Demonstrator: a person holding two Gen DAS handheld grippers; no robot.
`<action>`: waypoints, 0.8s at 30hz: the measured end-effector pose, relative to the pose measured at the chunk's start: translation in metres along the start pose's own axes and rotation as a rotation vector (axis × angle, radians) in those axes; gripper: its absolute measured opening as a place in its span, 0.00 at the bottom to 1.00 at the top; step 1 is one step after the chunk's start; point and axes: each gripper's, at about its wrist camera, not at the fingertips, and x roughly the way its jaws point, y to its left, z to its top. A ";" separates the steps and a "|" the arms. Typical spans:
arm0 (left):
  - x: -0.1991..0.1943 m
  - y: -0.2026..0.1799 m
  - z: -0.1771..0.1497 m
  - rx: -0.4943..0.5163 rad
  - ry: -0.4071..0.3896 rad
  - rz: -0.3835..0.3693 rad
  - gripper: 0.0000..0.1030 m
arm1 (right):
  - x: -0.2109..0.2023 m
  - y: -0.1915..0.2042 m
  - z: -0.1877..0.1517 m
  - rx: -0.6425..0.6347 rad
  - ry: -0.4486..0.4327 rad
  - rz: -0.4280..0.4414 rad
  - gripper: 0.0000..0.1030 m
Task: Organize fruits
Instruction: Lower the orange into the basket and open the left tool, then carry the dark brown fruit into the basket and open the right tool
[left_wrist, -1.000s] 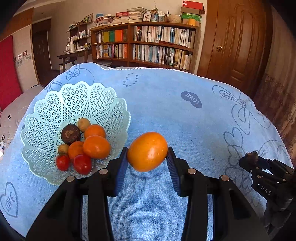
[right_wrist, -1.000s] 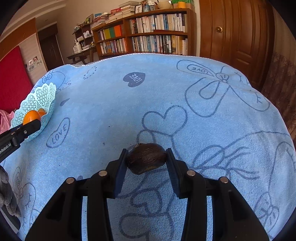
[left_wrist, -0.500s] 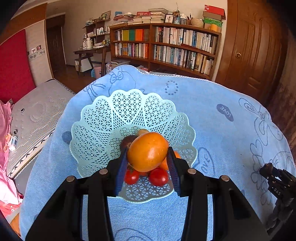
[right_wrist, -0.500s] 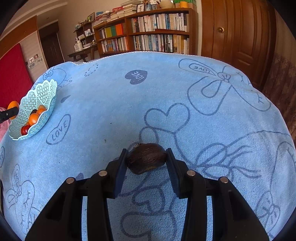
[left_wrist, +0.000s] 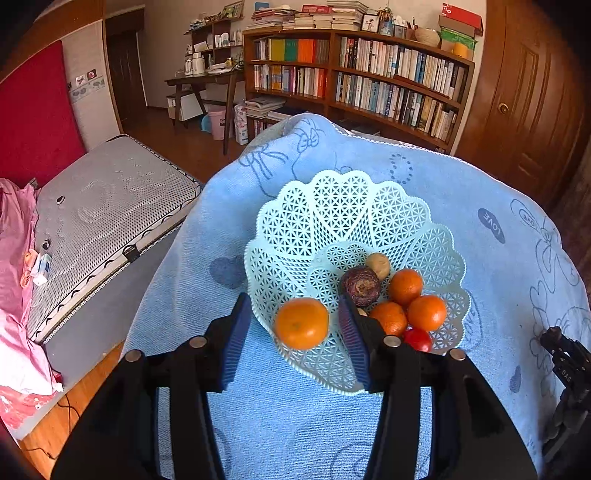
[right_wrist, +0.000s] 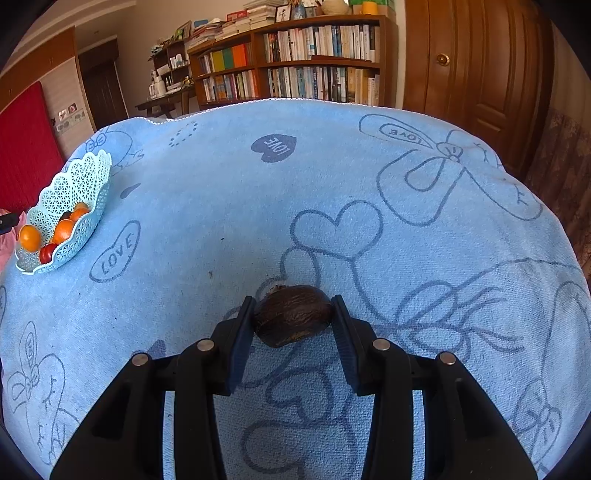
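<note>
A pale green lattice basket (left_wrist: 332, 206) stands on the blue towel, holding several oranges (left_wrist: 426, 312), a dark purple fruit (left_wrist: 361, 286), a small tan fruit (left_wrist: 378, 265) and a tomato (left_wrist: 417, 339). My left gripper (left_wrist: 295, 299) hovers open over the basket's near rim. A loose orange (left_wrist: 301, 323) lies between its fingers, with a gap on each side. In the right wrist view my right gripper (right_wrist: 293, 301) is shut on a dark brown fruit (right_wrist: 291, 319), low over the towel. The basket (right_wrist: 74, 184) shows there at far left.
The towel-covered table (right_wrist: 332, 177) drops off just left of the basket, over a grey mattress (left_wrist: 103, 206) and wooden floor. A bookshelf (left_wrist: 362, 74) and a wooden door (left_wrist: 524, 96) stand behind. Part of the right gripper (left_wrist: 565, 369) shows at the left wrist view's right edge.
My left gripper carried the orange left over the basket, then opened and let it go at the near rim. The right gripper stayed put, still shut on the dark brown fruit.
</note>
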 end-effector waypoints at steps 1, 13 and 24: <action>-0.004 0.004 0.001 -0.007 -0.014 0.003 0.67 | 0.000 0.000 0.000 0.000 0.000 0.000 0.41; -0.068 0.018 -0.011 0.017 -0.122 -0.059 0.91 | -0.007 0.005 0.000 0.015 -0.008 0.047 0.41; -0.109 0.043 -0.040 0.017 -0.206 -0.089 0.93 | -0.021 0.078 0.012 -0.070 -0.017 0.182 0.41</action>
